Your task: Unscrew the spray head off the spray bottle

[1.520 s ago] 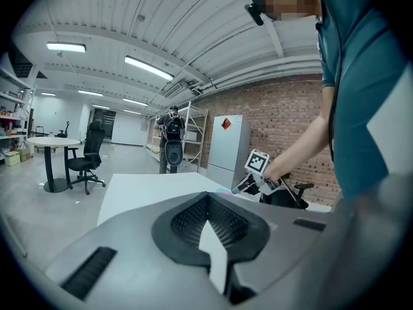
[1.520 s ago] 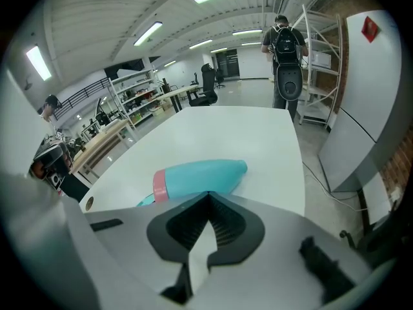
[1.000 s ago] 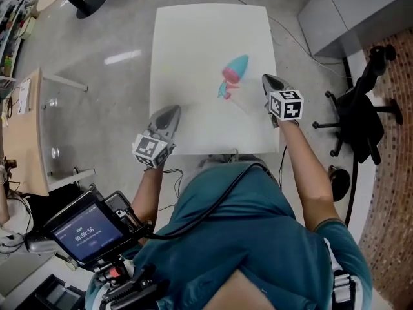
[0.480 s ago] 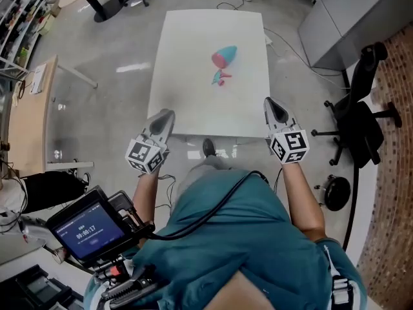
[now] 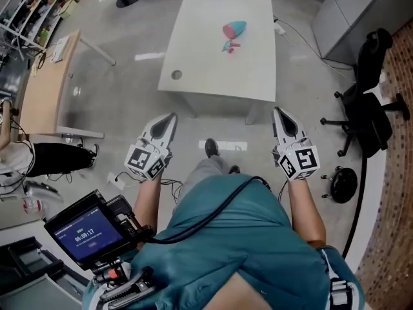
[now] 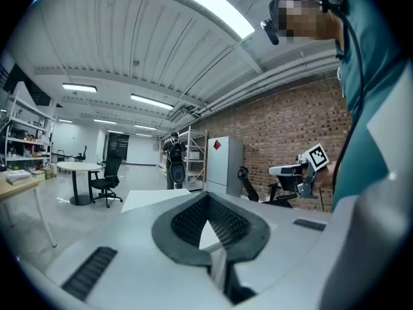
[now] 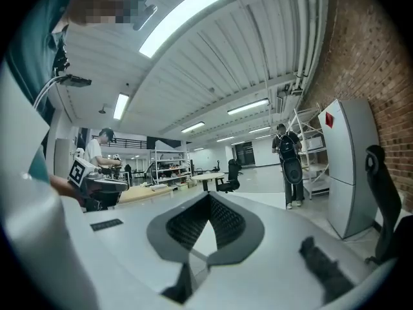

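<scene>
Lying on the white counter (image 5: pixel 213 70) at upper centre, the spray bottle (image 5: pixel 236 28) has its spray head (image 5: pixel 230 46) apparently detached just beside it. Left tool (image 5: pixel 169 117) and right tool (image 5: pixel 279 112), clenched empty, hang well apart below, so the task looks complete.

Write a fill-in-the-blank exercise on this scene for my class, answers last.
The spray bottle lies on the ____ table.
The left gripper and the right gripper are both ____, holding nothing.
The wall beside the black office chair is made of ____.
Answers: white; shut; brick.
</scene>
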The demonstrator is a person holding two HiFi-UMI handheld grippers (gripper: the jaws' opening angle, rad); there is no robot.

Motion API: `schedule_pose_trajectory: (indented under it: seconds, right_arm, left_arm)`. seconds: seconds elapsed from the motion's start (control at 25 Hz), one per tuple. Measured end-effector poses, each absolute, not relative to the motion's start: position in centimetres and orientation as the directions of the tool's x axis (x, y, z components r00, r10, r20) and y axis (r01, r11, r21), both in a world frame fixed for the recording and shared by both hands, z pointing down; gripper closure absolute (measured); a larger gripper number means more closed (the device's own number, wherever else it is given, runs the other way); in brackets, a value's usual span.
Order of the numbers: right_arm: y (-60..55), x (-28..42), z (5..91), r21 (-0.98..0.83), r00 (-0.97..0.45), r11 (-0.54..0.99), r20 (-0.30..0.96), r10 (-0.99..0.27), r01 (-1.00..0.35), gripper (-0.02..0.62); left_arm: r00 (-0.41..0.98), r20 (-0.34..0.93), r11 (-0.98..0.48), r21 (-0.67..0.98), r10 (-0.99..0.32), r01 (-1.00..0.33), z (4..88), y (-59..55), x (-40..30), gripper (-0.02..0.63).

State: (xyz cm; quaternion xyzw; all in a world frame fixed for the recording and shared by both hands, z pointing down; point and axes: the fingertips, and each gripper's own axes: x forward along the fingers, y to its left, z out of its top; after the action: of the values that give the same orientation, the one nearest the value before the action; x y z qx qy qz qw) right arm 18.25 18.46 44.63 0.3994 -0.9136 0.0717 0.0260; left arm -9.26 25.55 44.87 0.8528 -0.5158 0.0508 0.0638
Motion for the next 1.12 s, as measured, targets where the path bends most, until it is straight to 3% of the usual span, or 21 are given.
schedule_pose_trajectory:
  seconds: [0.44, 0.88, 1.12]
  right_arm:
    - [27.7, 16.3, 41.9, -0.129, -0.724, 0.713, 0.08, -0.685, -0.689, 0.595]
    - [40.6, 17.0, 39.1, -0.031, -0.626, 0.627, 0.112, -0.772, -0.779, 0.595]
    - [42.2, 17.7, 39.0, -0.03, -0.601, 0.602, 0.108, -0.792, -0.798, 0.595]
  left_arm:
    - [0.417, 0.122, -0.416, 0.037, -0.901, -0.909, 41.5, 36.6, -11.1, 0.603]
    - [0.536, 0.028, -0.533, 0.075, -0.844, -0.843, 40.1, 47.3, -10.4, 0.603]
    - [0.558, 0.018, -0.555, 0.08, -0.83, -0.828, 40.3, 48.0, -10.1, 0.603]
